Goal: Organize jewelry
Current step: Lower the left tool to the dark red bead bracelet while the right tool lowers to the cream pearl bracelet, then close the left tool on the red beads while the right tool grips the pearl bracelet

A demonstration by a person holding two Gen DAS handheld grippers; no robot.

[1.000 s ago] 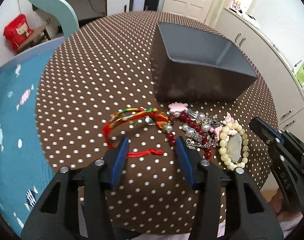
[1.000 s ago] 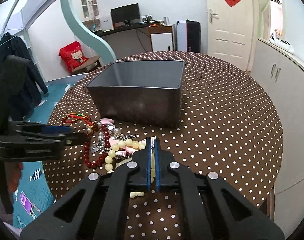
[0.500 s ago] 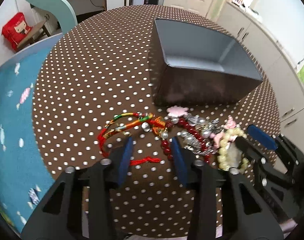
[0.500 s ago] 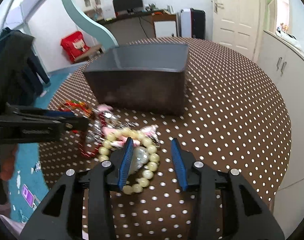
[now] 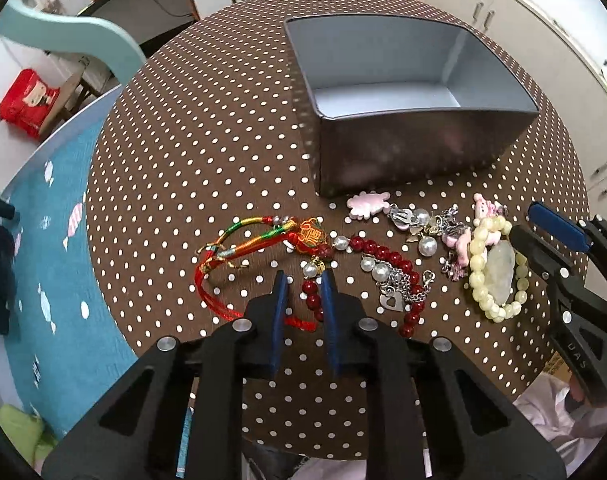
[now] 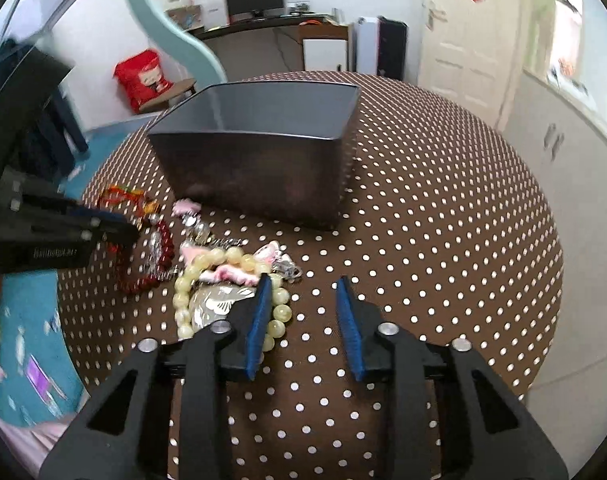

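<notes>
Left claw (image 5: 303,280) narrowed, jaws just closing around red bead bracelet (image 5: 383,256) strand, not yet pinched; right claw (image 6: 301,284) part open, just closing, cream bead bracelet (image 6: 223,280) at its left pad; grey box (image 5: 403,92) empty, beyond on desk (image 5: 207,152)
</notes>
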